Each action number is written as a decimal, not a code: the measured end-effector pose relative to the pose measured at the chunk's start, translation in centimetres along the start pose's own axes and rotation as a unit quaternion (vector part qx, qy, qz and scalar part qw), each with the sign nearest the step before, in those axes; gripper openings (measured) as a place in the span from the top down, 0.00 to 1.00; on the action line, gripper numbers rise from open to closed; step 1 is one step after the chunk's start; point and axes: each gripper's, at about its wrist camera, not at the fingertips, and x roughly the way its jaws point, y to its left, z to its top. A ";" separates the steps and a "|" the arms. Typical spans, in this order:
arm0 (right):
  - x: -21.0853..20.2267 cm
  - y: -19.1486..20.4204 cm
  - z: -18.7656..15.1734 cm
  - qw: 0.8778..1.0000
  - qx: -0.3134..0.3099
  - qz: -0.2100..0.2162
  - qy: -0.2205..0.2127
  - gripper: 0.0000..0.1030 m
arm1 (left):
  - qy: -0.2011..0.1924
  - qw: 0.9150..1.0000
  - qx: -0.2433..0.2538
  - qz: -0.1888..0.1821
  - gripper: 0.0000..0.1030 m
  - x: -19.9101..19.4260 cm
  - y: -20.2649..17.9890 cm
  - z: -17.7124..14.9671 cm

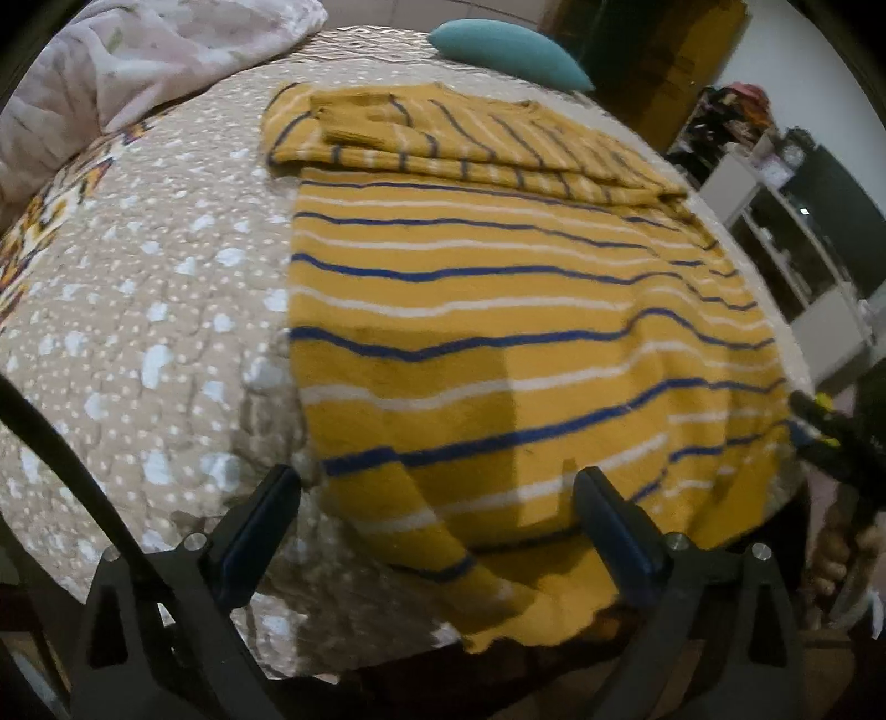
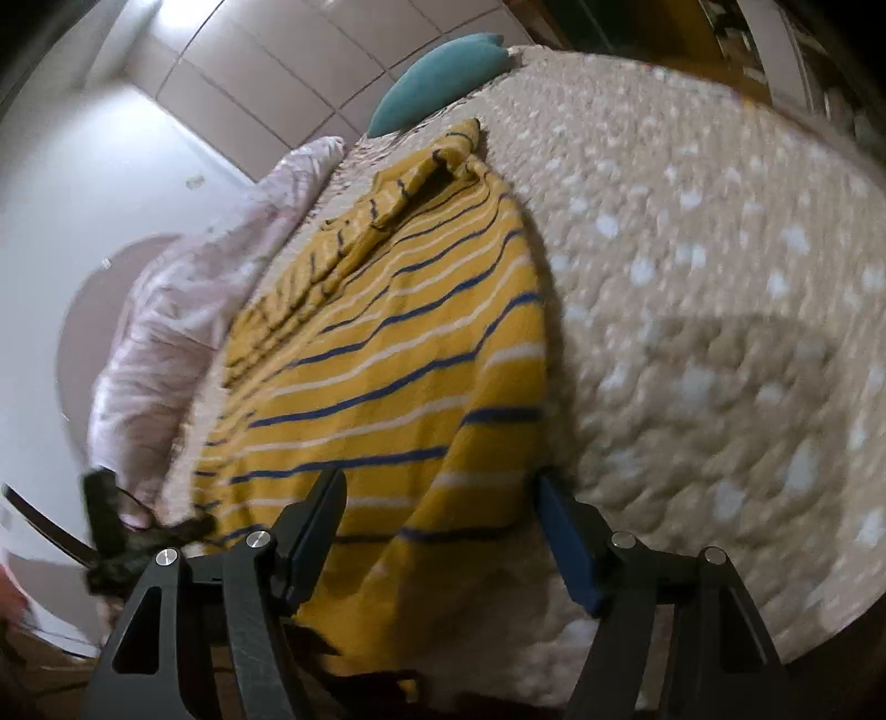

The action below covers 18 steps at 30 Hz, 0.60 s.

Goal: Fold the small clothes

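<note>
A mustard-yellow top with blue and white stripes (image 1: 498, 310) lies spread on the bed, its sleeves folded across the far end (image 1: 443, 138). Its near hem hangs over the bed edge. My left gripper (image 1: 437, 493) is open, its jaws wide apart over the near left corner of the hem, holding nothing. The top also shows in the right wrist view (image 2: 387, 360). My right gripper (image 2: 443, 498) is open over the near right corner of the hem, with cloth between the jaws but not pinched. The right gripper also shows at the right edge of the left wrist view (image 1: 830, 437).
The bed has a beige quilt with white dots (image 1: 138, 304) (image 2: 692, 277). A teal pillow (image 1: 509, 50) (image 2: 437, 72) lies at the far end. A crumpled pale floral blanket (image 1: 138, 61) (image 2: 183, 310) is at the far left. Shelves (image 1: 786, 221) stand to the right.
</note>
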 end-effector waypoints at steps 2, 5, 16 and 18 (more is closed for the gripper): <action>0.3 -0.4 -0.6 0.999 0.025 0.026 0.007 0.27 | 0.005 0.999 -0.006 -0.033 0.05 -0.3 0.1 -0.4; 1.5 -0.2 -2.1 0.998 0.041 0.041 0.024 0.27 | 0.018 0.999 -0.001 -0.042 0.05 -0.1 -0.4 -0.9; 2.7 1.4 -3.5 0.999 0.038 -0.002 0.036 0.88 | -0.009 1.000 -0.002 0.006 0.92 -3.4 0.5 -0.9; 1.6 2.2 -3.6 0.999 0.024 0.003 0.031 0.88 | -0.024 1.000 0.004 0.002 0.92 -4.7 0.3 -0.8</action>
